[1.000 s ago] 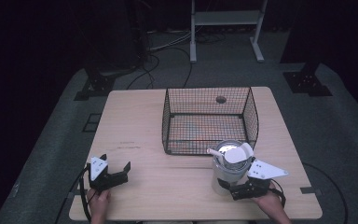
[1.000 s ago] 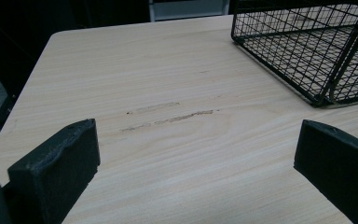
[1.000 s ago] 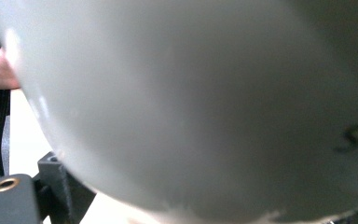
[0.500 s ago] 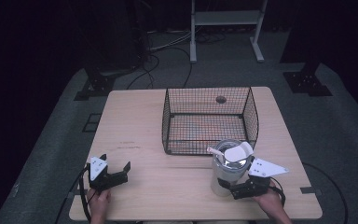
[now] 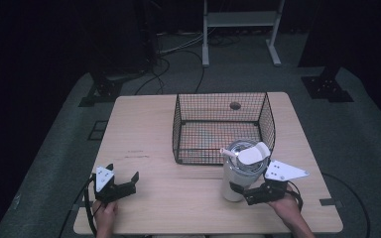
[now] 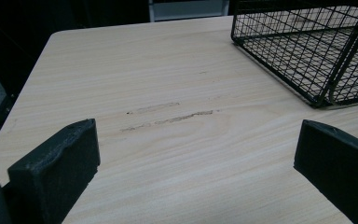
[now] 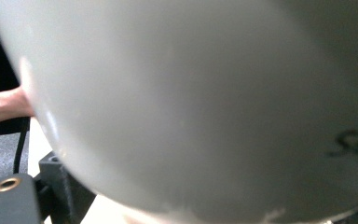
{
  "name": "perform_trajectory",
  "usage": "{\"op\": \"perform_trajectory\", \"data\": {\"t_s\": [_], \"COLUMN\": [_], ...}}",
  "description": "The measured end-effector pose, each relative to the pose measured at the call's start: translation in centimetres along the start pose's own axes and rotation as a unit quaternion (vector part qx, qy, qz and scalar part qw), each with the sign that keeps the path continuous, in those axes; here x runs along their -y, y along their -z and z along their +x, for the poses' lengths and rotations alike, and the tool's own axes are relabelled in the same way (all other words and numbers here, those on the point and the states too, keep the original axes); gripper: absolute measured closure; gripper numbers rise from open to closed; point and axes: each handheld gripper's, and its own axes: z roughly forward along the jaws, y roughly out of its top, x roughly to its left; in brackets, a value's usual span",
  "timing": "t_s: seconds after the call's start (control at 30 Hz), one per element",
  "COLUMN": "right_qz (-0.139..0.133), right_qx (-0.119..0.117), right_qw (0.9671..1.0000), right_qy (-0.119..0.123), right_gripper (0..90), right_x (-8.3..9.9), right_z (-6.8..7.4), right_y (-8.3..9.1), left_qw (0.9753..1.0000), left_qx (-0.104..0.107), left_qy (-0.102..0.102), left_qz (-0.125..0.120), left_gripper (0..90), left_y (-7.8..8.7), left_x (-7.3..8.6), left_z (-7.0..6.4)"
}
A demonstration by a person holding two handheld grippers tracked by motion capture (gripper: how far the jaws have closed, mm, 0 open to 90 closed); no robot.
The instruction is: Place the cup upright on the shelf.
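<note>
While our right claw [image 5: 242,191] clamps the pale tumbler [image 5: 239,171] low on its side, the tumbler stands upright on the counter [image 5: 178,198], just in front of the wire basket [image 5: 222,126]. Close up, its grey wall [image 7: 205,107] crowds the right gripper view. Our left claw [image 5: 120,184] rests released near the counter's front left edge, jaws spread wide over bare wood.

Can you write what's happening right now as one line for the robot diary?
right gripper: shut on cup, on table by basket | left gripper: open, holding nothing
</note>
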Motion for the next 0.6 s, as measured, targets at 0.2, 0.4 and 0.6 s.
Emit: {"op": "perform_trajectory", "data": {"t_s": [0.2,0.4,0.6], "right_qz": [-0.003,-0.019,-0.029], "right_qx": [-0.007,-0.015,-0.020], "right_qw": [0.9999,0.9995,0.9992], "right_qy": [0.007,0.020,0.021], "right_gripper": [8.3,8.3,8.3], "right_x": [-1.4,-3.9,-5.8], "right_z": [-0.1,-0.2,-0.4], "right_y": [-0.4,-1.0,-1.7], "left_qw": [1.0000,1.0000,1.0000], "left_qx": [0.000,0.001,0.002], "left_qy": [0.000,0.001,0.003], "left_qz": [0.000,0.001,0.000], "left_gripper": [0.0,0.0,0.0], "left_y": [0.0,0.0,0.0], "left_x": [0.0,0.0,0.0], "left_z": [0.0,0.0,0.0]}}
